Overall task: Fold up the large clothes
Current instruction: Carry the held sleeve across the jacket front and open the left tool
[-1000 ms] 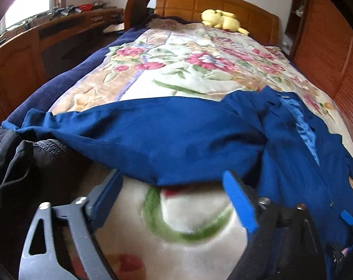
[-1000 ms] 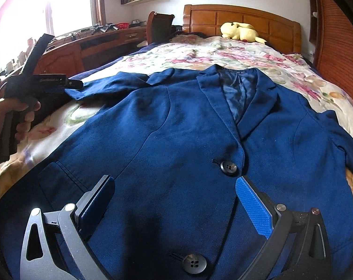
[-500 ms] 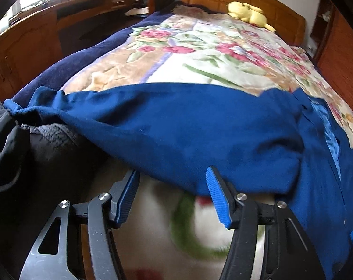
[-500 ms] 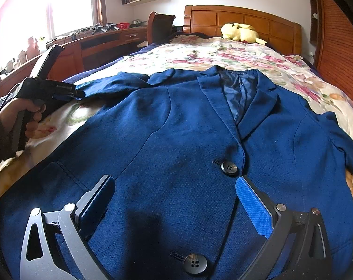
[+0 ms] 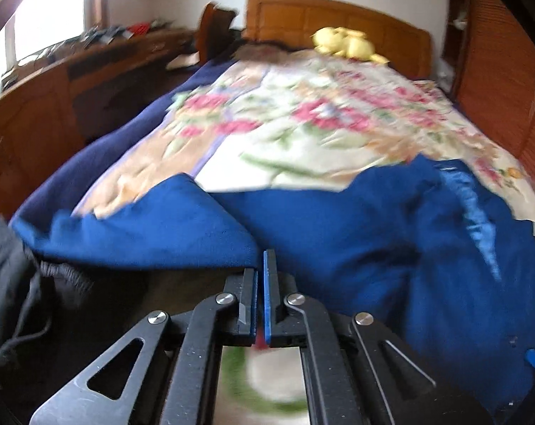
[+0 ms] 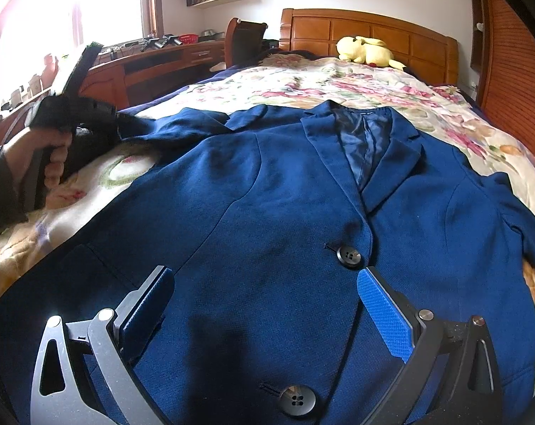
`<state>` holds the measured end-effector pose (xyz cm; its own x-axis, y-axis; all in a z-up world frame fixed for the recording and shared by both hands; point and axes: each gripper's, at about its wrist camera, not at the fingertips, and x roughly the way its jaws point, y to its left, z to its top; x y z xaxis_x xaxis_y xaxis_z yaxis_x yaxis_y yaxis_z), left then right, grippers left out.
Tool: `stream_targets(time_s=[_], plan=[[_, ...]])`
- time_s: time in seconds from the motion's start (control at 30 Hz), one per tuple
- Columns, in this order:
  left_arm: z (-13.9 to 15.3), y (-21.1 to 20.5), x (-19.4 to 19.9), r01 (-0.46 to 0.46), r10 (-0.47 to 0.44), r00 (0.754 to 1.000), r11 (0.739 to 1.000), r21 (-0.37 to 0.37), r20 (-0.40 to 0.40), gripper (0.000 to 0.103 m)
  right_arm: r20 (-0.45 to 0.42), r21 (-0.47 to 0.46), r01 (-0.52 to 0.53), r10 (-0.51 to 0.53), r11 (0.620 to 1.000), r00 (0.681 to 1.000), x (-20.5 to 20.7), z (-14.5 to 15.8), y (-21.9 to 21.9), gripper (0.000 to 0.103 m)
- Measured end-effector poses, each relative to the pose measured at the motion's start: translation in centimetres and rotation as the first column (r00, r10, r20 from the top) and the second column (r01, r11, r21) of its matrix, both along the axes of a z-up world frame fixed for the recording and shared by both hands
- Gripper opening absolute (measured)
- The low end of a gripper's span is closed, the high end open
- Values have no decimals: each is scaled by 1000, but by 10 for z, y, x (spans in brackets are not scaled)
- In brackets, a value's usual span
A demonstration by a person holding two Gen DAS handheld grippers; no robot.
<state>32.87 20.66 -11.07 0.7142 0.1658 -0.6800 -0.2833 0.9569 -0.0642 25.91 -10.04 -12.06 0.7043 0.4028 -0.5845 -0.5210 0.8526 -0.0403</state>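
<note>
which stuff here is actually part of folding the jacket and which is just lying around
Part of the job:
- blue jacket
- its sleeve, pinched in the shut left gripper
- right gripper, open over the jacket front

Just lying about:
- yellow plush toy
- black clothing
- desk clutter

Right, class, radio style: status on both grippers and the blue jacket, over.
Left gripper shut on jacket sleeve. Right gripper open, over the blue jacket, flat on the bed, buttoned. Dark clothes beside sleeve.
</note>
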Motion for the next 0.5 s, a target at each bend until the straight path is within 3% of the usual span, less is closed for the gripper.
stream_targets(time_s=[0.27,0.37,0.5], plan=[[51,-85,3,212,-214,974,977,38,77,2,0,6,3,-3,1000,1000,0,0,-1,103],[55,-114,1,278,-279,958,960,34,59,2,1,8,3,-3,1000,1000,1,0,-2,103],[45,-131,-2,301,-301,954,952,56,-16,3,2,8,3,-3,1000,1000,1,0,-2,103]])
